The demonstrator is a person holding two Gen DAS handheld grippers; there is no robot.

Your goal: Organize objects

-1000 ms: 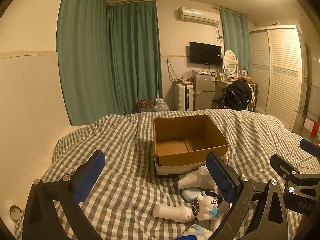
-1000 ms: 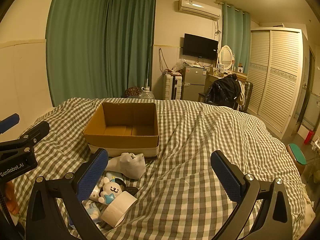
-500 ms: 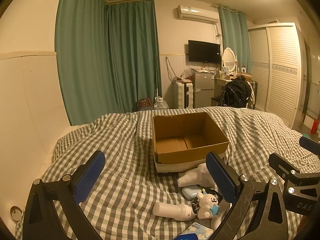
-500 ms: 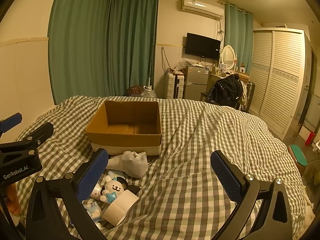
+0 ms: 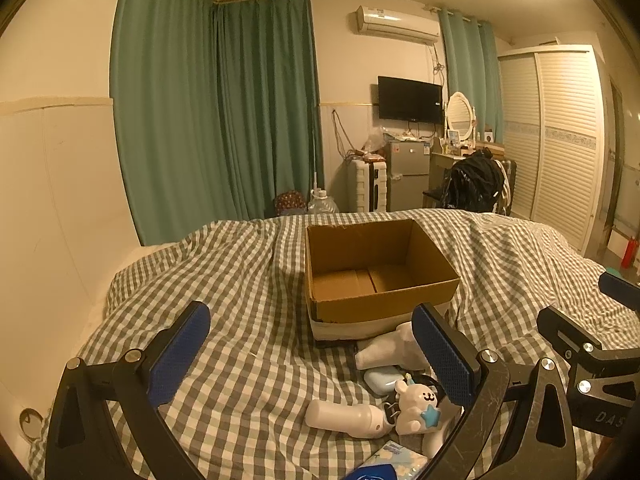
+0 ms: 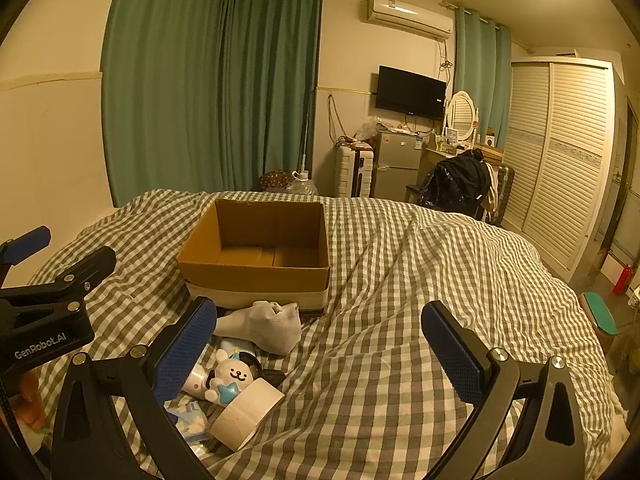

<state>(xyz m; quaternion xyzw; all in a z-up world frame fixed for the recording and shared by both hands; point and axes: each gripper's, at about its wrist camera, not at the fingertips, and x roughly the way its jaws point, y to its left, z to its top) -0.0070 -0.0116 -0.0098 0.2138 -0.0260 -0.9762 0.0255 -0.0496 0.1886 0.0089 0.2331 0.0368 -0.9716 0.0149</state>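
Note:
An open, empty cardboard box (image 5: 376,272) (image 6: 260,256) stands on the checked bed. In front of it lies a small pile: a white sock (image 6: 268,322) (image 5: 390,350), a white bunny figure with a blue star (image 5: 416,404) (image 6: 232,378), a white bottle (image 5: 344,418), a pale blue case (image 5: 382,378), a roll of tape (image 6: 248,412) and a tissue pack (image 6: 188,422) (image 5: 396,458). My left gripper (image 5: 316,350) is open and empty, above the bed left of the pile. My right gripper (image 6: 320,344) is open and empty, right of the pile.
The checked blanket (image 6: 420,280) covers the whole bed. A cream wall (image 5: 48,200) runs along the left side. Green curtains (image 5: 224,120), a small fridge (image 6: 396,168), a chair with a black jacket (image 6: 456,184) and a white wardrobe (image 6: 560,160) stand beyond the bed's far end.
Both grippers have risen and tilted slightly, so the box and pile sit a little lower in view. Both stay open and empty. No object has moved.

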